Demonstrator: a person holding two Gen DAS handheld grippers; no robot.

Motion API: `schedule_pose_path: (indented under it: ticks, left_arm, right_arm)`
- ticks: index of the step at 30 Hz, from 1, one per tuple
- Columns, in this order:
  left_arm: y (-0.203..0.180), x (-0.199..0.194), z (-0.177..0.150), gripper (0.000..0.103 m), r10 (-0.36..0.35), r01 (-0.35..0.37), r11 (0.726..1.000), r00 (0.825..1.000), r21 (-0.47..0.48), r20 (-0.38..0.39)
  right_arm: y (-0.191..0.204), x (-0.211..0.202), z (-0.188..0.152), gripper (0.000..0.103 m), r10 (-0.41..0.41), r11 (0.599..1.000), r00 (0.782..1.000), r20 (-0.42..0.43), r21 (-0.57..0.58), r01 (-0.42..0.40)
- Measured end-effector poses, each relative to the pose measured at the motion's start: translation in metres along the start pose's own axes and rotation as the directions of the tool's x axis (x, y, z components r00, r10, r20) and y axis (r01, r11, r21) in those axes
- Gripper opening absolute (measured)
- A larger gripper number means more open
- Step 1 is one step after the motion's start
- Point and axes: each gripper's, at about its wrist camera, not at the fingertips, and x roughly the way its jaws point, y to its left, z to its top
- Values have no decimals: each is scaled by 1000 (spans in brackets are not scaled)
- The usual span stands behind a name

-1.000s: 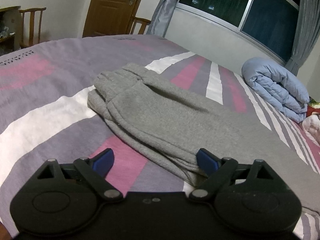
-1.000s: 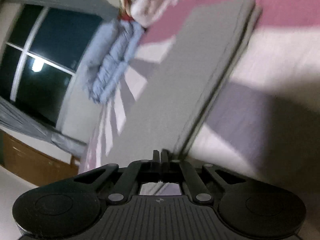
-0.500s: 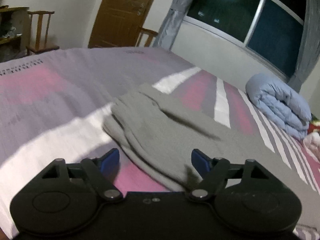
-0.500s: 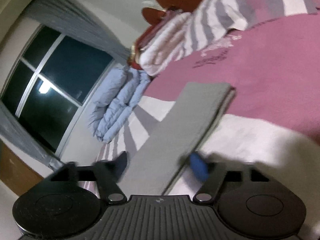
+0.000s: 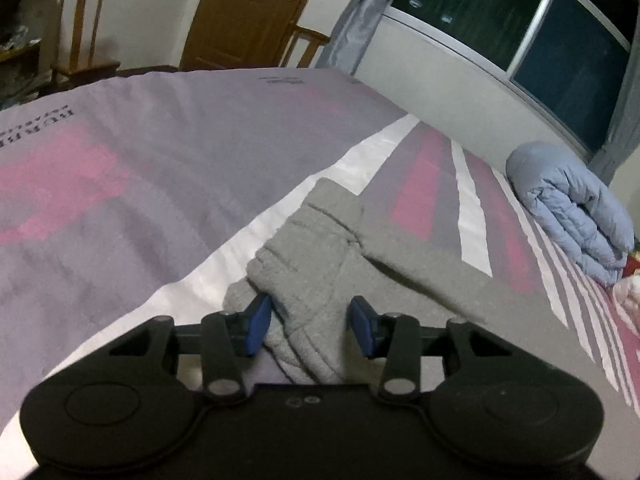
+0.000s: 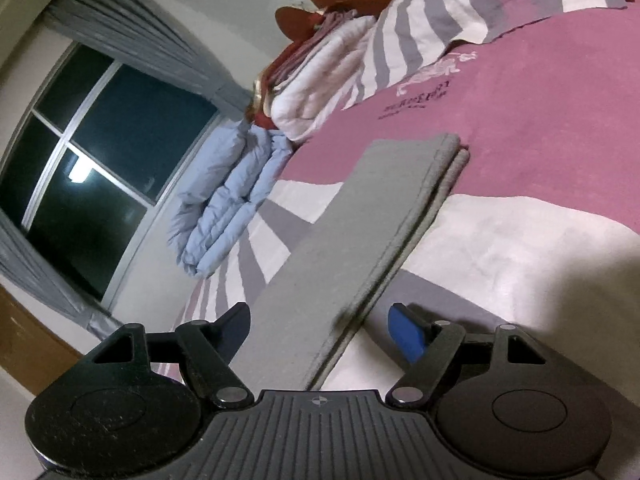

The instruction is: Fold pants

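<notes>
Pants (image 5: pixel 320 280) hem bunched in closing left claw (image 5: pixel 308 324); right claw (image 6: pixel 324 332) apart, straddling edge.

Pants (image 5: pixel 320 280) lie flat on the bed (image 5: pixel 160 168), folded quilt (image 5: pixel 576 220) off to their right by the window (image 5: pixel 540 32), door (image 5: pixel 248 12) and chairs (image 5: pixel 80 36) beyond the bed's far edge.

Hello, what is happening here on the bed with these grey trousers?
A person with a two-finger gripper in each hand is folding grey fleece pants on a bed with a pink, grey and white striped cover. The left gripper has just been closing around the bunched waistband end, which sits between its blue pads. The right gripper has just opened and stands wide over the flat, doubled leg end, not gripping it.
</notes>
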Motion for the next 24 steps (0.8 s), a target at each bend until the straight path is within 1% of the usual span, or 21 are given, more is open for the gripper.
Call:
schedule_pose_path:
  ticks: [2,3,4,5,6,8,9,10,11,12,13,14,15,17,18,19,20,21,24]
  left_arm:
    - [-4,5,3,32,1,-1,1000,1000,30,-5]
    - [-7,9,6,27,2,-2,999,1000,48,-8]
    - [-8,11,10,25,-3,3,999,1000,53,-7]
    - [-8,9,13,24,-16,15,999,1000,48,10]
    - [-8,5,16,23,-32,30,998,998,48,46]
    - [-12,-9,19,21,-72,63,996,987,68,146]
    - [-17,-15,17,21,-66,48,994,980,101,188]
    - [-19,-15,14,21,-51,27,992,979,123,196]
    - [-20,-8,10,21,-20,-5,989,985,145,172]
    - [-19,5,5,21,39,-58,983,993,174,108]
    - [-15,15,0,22,69,-79,981,996,175,60]
    - [-8,17,-5,24,51,-59,986,997,156,59]
    - [-6,14,-7,25,41,-52,985,997,163,69]
    - [-6,7,-9,37,46,-59,983,996,171,81]
    - [-6,1,-9,45,54,-68,983,995,171,85]
    - [-4,-7,-10,62,85,-101,982,991,160,102]
    - [-4,-17,-10,64,111,-130,980,985,148,131]
    - [-5,-25,-12,64,105,-129,980,982,154,156]
    - [-28,-38,-13,66,52,-95,967,982,238,179]
  right_arm:
    - [2,2,0,76,0,1000,1000,-11,-17,0]
    - [3,2,-1,76,-1,1000,1000,-16,-25,1]
    - [4,3,-1,76,-2,1000,1000,-21,-31,2]
    - [5,5,-2,76,-2,999,1000,-27,-34,1]
    - [5,7,-2,76,-2,999,1000,-31,-35,1]
    - [6,8,-2,76,-1,999,999,-34,-39,-1]
    - [6,9,-2,76,3,999,999,-37,-39,-4]
    - [5,9,-2,76,5,999,999,-39,-37,-7]
    - [4,10,-1,76,5,999,999,-39,-33,-6]
    - [3,9,-1,76,6,1000,999,-38,-29,-7]
    - [2,9,0,76,7,1000,999,-38,-24,-8]
    - [1,10,0,76,8,1000,999,-39,-19,-9]
    - [0,10,1,76,9,1000,999,-40,-16,-10]
    - [-1,8,1,76,15,1000,999,-39,-13,-16]
    - [-2,8,2,76,18,1000,999,-39,-10,-19]
    - [-3,8,2,76,20,1000,999,-39,-5,-21]
    - [-3,8,2,76,22,1000,999,-37,2,-22]
    - [-3,7,2,76,24,1000,999,-35,5,-24]
    - [-3,9,2,76,21,1000,999,-36,-8,-22]
